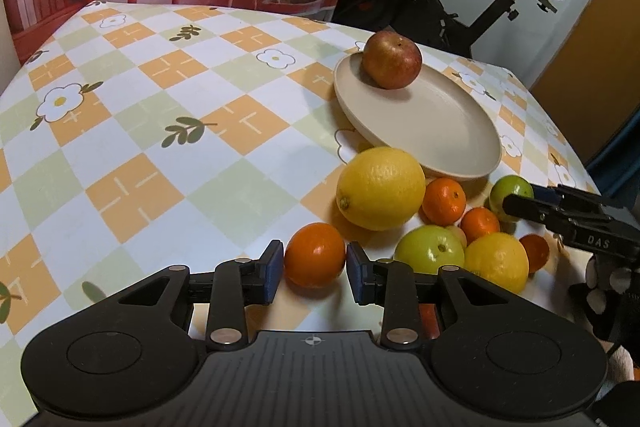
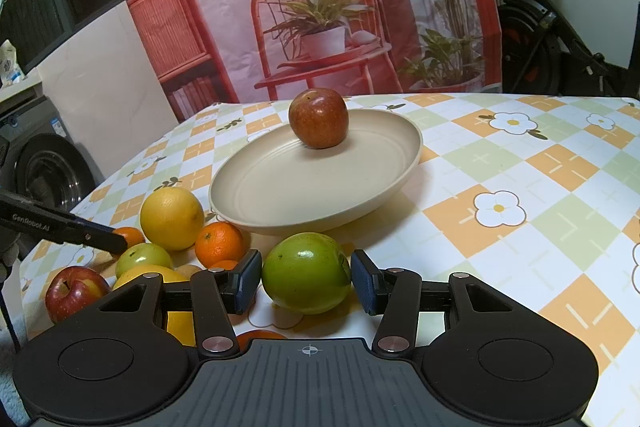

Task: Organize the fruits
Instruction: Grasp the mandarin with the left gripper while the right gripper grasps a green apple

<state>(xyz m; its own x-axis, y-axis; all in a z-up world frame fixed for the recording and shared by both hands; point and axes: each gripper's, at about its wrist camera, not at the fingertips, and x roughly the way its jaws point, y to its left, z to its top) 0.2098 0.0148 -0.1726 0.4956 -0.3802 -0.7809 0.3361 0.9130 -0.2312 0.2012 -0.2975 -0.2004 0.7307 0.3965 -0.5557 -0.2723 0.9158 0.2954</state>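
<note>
A beige plate (image 1: pixel 448 131) holds one red apple (image 1: pixel 392 59); both show in the right wrist view too, plate (image 2: pixel 280 195) and apple (image 2: pixel 318 118). My left gripper (image 1: pixel 315 269) has its blue pads against both sides of an orange (image 1: pixel 315 254) on the table. My right gripper (image 2: pixel 306 279) has its pads against a green apple (image 2: pixel 306 273) just in front of the plate. A pile of fruit lies beside the plate: a big lemon (image 1: pixel 380 189), small oranges (image 1: pixel 444 201), a green apple (image 1: pixel 430 251), a second lemon (image 1: pixel 496 261).
A checked flowered tablecloth (image 1: pixel 160 131) covers the table. A red apple (image 2: pixel 74 291) lies at the pile's left edge in the right wrist view. An exercise bike (image 1: pixel 460 7) stands past the table's far edge. A printed backdrop (image 2: pixel 320 7) hangs behind.
</note>
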